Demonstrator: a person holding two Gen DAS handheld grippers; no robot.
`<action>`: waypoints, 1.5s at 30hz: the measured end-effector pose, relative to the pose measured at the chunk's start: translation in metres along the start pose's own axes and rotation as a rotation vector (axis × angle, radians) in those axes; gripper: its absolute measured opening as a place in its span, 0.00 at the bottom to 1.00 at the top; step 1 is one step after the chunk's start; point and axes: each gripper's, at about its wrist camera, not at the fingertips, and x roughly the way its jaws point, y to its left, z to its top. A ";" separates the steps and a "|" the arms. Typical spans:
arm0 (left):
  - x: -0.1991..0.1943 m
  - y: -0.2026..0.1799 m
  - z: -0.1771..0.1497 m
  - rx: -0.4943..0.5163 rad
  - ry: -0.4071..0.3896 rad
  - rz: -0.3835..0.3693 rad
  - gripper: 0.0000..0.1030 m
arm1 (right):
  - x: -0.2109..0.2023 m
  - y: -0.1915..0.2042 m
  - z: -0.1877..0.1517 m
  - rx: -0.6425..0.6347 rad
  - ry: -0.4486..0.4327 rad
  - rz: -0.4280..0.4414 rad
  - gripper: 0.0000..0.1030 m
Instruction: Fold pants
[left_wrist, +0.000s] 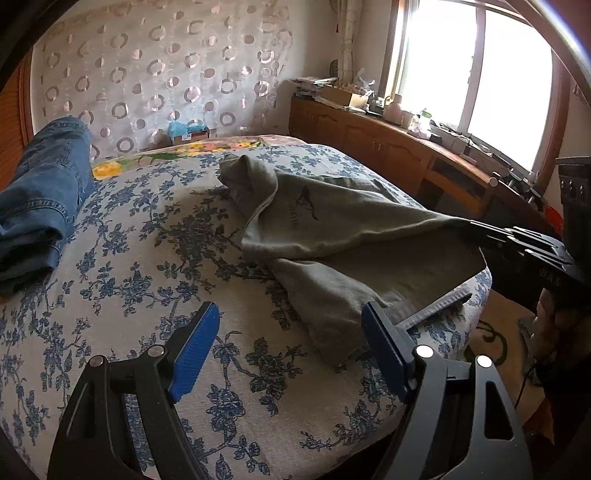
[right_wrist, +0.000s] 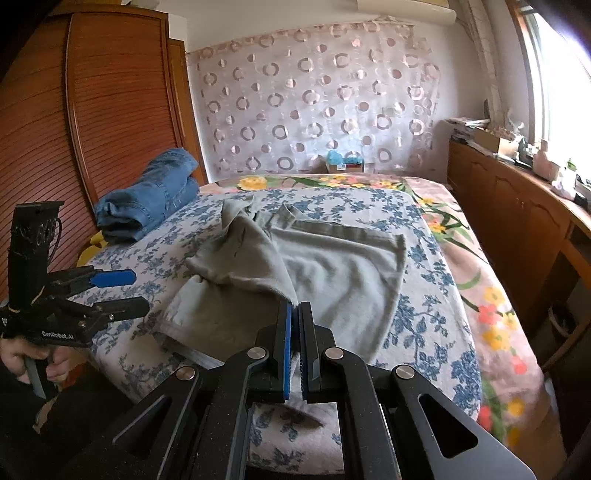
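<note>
Bed (right_wrist: 424, 258) with blue floral cover carries everything. Grey-green cotton pants (right_wrist: 332, 273) lie crumpled mid-bed, one edge lifted toward the near side. Folded blue denim jeans (right_wrist: 147, 199) sit at the far left edge, well apart. Right gripper (right_wrist: 295, 332) clamped on the pants' edge. Left gripper (left_wrist: 291, 332) spread wide, holding nothing, just beside the pants' near corner.

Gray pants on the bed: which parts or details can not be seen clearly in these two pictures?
- Print on the gray pants: left wrist view, too small and blurred to read.
- Fabric pinched inside the right tool: right wrist view, hidden between the shut fingers.
- Lower layer of the pants: both views, covered by the lifted upper layer.
- Pants' near edge: left wrist view, partly behind the open left tool.
</note>
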 end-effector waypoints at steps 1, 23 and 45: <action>0.000 0.000 0.000 0.000 0.000 -0.001 0.77 | -0.001 0.000 -0.001 0.002 0.000 -0.005 0.03; 0.007 -0.004 -0.006 -0.005 0.013 -0.005 0.77 | 0.007 -0.021 -0.016 0.082 0.101 -0.026 0.03; 0.001 0.023 0.023 0.010 -0.024 0.027 0.77 | 0.020 -0.003 0.025 0.035 0.057 0.043 0.34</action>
